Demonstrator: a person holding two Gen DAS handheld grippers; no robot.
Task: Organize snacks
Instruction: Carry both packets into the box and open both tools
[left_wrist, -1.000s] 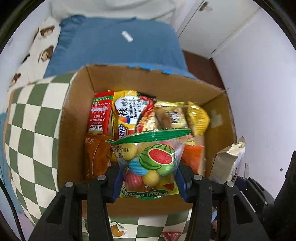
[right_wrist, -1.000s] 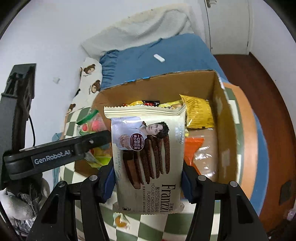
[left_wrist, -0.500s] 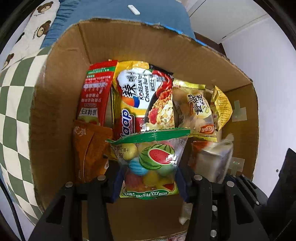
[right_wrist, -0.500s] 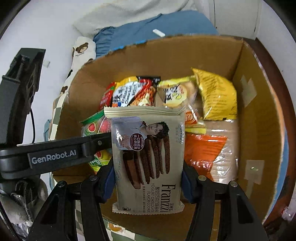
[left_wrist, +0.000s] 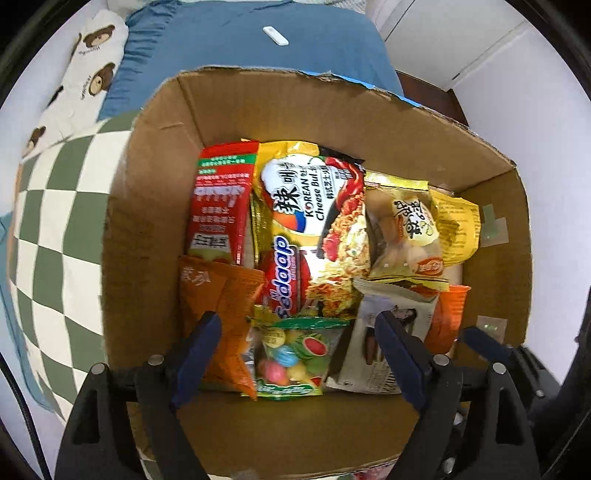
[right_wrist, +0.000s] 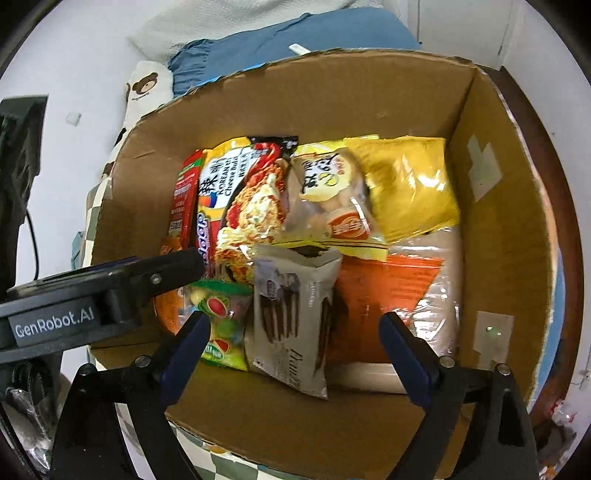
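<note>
Inside the box (left_wrist: 155, 229): both bags now lie on the near part of the floor, in front of the older snacks.
Candy bag (left_wrist: 291, 358): half a second ago it was pinched in the left gripper (left_wrist: 299, 354); now it rests on the cardboard, between the spread fingers but not pressed by them.
Cookie bag (right_wrist: 291, 317): half a second ago the right gripper (right_wrist: 295, 347) was holding it upright; now it leans in the box just beside the candy bag, its torn top toward the noodle pack (left_wrist: 314, 221).
Left fingers: opening at this moment, blue pads apart from the candy bag on both sides, nothing gripped.
Right fingers: also opening, standing wide on either side of the cookie bag, with a clear gap to each pad.
Neighbours: orange pack (left_wrist: 218, 306) on the left of the candy bag, red pack (left_wrist: 218, 199) and yellow bag (right_wrist: 410, 188) further back, all inside the box.
Meaning for task: I judge that these two snacks are delivered, so both hands are free for the next ones.
Risk: the cookie bag leans and may tip when the fingers lift away, so a straight pull up seems safest.
Surroundings: the box sits on a checked cloth (left_wrist: 55, 221), with a blue bed (left_wrist: 240, 48) behind.
</note>
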